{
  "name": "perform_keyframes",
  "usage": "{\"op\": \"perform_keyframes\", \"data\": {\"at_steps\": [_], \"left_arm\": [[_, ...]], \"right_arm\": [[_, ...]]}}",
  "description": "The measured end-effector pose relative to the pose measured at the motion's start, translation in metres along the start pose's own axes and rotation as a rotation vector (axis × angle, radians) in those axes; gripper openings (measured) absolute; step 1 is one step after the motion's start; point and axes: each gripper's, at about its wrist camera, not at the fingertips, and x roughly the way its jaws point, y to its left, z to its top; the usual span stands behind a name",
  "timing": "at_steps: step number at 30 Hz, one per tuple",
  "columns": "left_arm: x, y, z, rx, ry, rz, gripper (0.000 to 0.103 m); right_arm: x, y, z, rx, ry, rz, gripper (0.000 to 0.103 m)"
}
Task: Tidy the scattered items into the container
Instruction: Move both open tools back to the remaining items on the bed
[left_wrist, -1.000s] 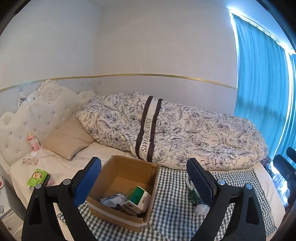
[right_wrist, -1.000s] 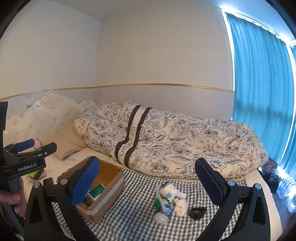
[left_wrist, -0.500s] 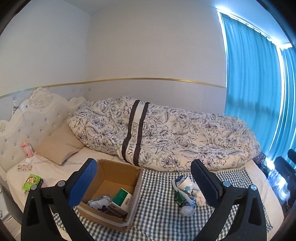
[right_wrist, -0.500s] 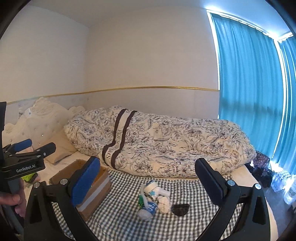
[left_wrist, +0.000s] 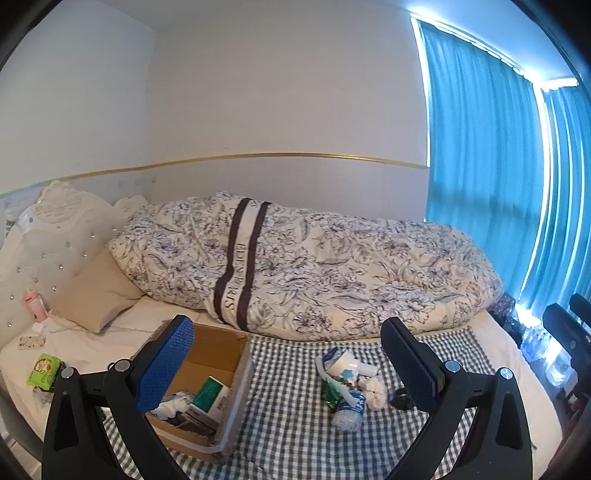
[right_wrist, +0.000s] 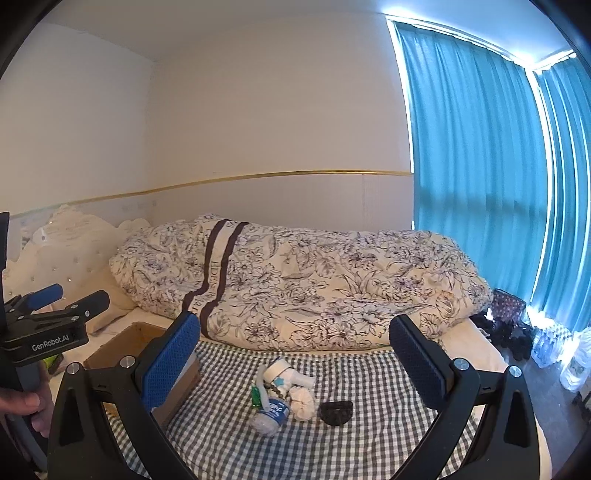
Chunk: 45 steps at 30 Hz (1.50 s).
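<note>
Above the checked cloth (right_wrist: 369, 435) both your grippers, left gripper (left_wrist: 291, 365) and right gripper (right_wrist: 295, 362), gape empty; between picks, reach next for the loose pile (right_wrist: 284, 398) beside the box (left_wrist: 218, 350).

Matt cardboard box (left_wrist: 207, 373); woven-looking checked cloth (left_wrist: 291, 432).

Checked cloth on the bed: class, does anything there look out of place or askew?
Yes. A heap of small items, including a plastic bottle lying on its side, sits loose on the cloth instead of in the cardboard box.
</note>
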Motion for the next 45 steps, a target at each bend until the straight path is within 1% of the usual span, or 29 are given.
{"op": "perform_keyframes", "data": {"at_steps": [7,14,20,31,37,40,43,45], "left_arm": [[0.019,-0.016,-0.006,0.023,0.022,-0.040,0.103],[0.050,-0.023,-0.015,0.017,0.066,-0.067,0.103],[0.080,-0.036,-0.029,0.030,0.108,-0.087,0.103],[0.140,-0.053,-0.057,0.047,0.206,-0.111,0.103],[0.176,-0.063,-0.078,0.053,0.267,-0.126,0.103],[0.195,-0.069,-0.093,0.057,0.299,-0.134,0.103],[0.214,-0.074,-0.111,0.088,0.336,-0.124,0.103],[0.225,-0.074,-0.121,0.083,0.360,-0.126,0.103]], "right_arm": [[0.009,-0.018,-0.003,0.012,0.013,-0.039,0.103],[0.030,-0.034,-0.012,0.026,0.057,-0.068,0.103],[0.058,-0.042,-0.024,0.013,0.107,-0.087,0.103],[0.118,-0.057,-0.058,0.005,0.224,-0.106,0.103],[0.151,-0.060,-0.077,-0.011,0.285,-0.106,0.103],[0.169,-0.064,-0.087,-0.016,0.316,-0.107,0.103],[0.185,-0.069,-0.100,-0.003,0.329,-0.125,0.103],[0.197,-0.072,-0.109,0.011,0.347,-0.122,0.103]]}}
